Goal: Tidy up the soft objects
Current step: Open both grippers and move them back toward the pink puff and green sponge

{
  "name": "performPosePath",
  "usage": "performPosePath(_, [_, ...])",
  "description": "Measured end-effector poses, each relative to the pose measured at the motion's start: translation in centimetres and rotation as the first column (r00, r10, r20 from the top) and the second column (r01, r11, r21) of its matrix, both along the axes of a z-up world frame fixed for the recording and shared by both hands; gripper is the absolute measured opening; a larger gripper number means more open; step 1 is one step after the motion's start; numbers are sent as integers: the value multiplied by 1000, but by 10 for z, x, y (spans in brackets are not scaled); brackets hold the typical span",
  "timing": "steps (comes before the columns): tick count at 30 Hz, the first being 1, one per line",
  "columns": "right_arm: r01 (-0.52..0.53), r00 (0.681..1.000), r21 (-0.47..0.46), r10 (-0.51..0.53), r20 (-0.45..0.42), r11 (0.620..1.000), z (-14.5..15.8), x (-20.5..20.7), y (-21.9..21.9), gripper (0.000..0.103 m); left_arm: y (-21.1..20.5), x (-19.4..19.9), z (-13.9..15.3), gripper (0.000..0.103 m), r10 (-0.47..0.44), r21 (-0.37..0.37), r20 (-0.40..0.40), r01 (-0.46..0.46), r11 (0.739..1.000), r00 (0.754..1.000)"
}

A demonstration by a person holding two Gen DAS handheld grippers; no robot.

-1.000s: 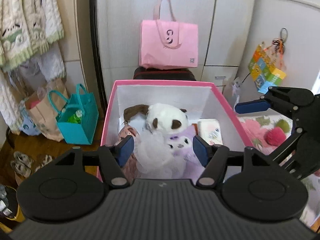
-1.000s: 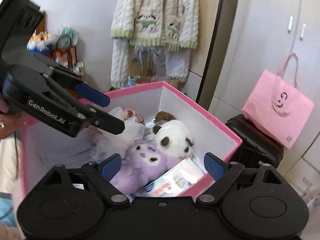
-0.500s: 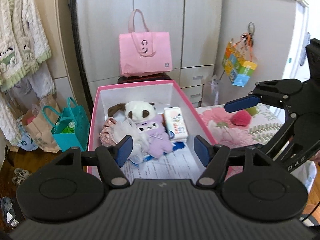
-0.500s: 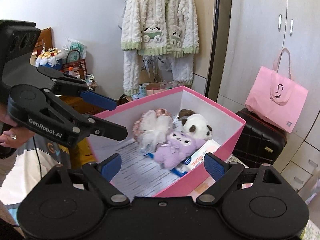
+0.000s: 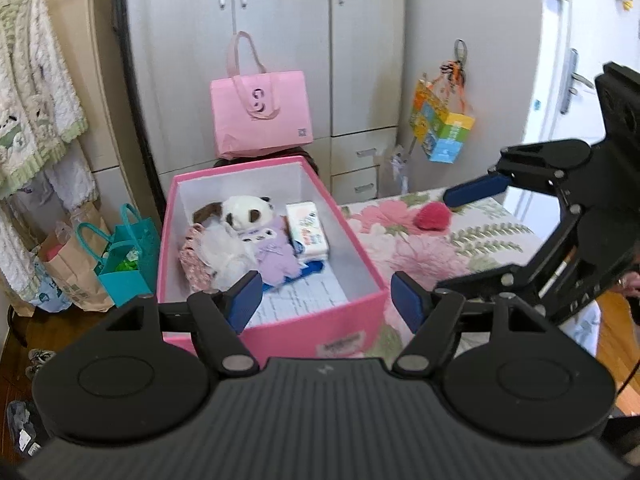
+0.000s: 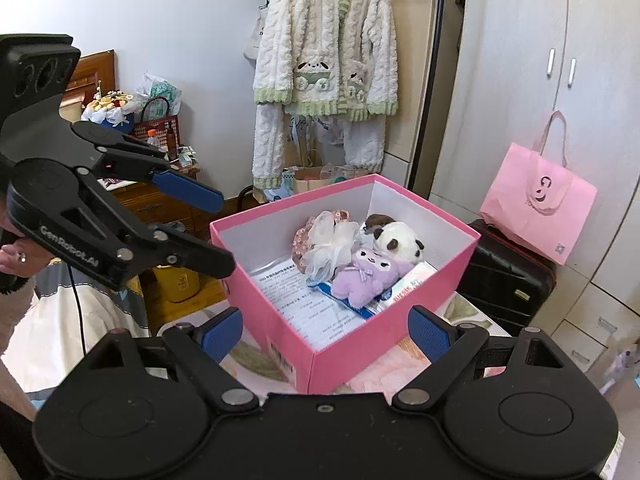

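While hovering above the pink box (image 5: 276, 330), left gripper (image 5: 326, 306) widening, empty, right gripper (image 6: 326, 332) spread, seemingly empty.

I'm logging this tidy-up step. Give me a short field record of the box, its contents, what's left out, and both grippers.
box: pink box, open, on the floral cover
contents: panda plush, purple plush, white mesh puff, tissue pack
left out: red fuzzy ball on the cover
left gripper: open, empty, jaws just widened
right gripper: open, empty
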State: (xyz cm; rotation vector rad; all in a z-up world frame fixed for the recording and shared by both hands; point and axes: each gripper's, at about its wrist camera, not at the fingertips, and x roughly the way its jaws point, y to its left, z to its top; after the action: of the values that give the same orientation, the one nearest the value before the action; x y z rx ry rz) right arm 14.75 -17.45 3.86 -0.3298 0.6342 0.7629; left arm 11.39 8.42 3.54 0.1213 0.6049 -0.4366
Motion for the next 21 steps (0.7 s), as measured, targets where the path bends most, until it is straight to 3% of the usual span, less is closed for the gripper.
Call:
performPosePath(5, [26, 1000, 10, -26, -5, 1000, 0, -17, -24, 92, -13, -16, -3, 75, -85, -28, -26, 84, 996, 996])
performPosePath(11, [118, 993, 69, -118, -11, 991, -8, -31, -71, 92, -39, -22, -15, 76, -141, -2, -37, 141, 990, 989])
performPosePath(21, [291, 956, 181, -292, -22, 939, -39, -31, -148, 92, -93, -3, -34, 77, -249, -23, -86, 248, 968, 965])
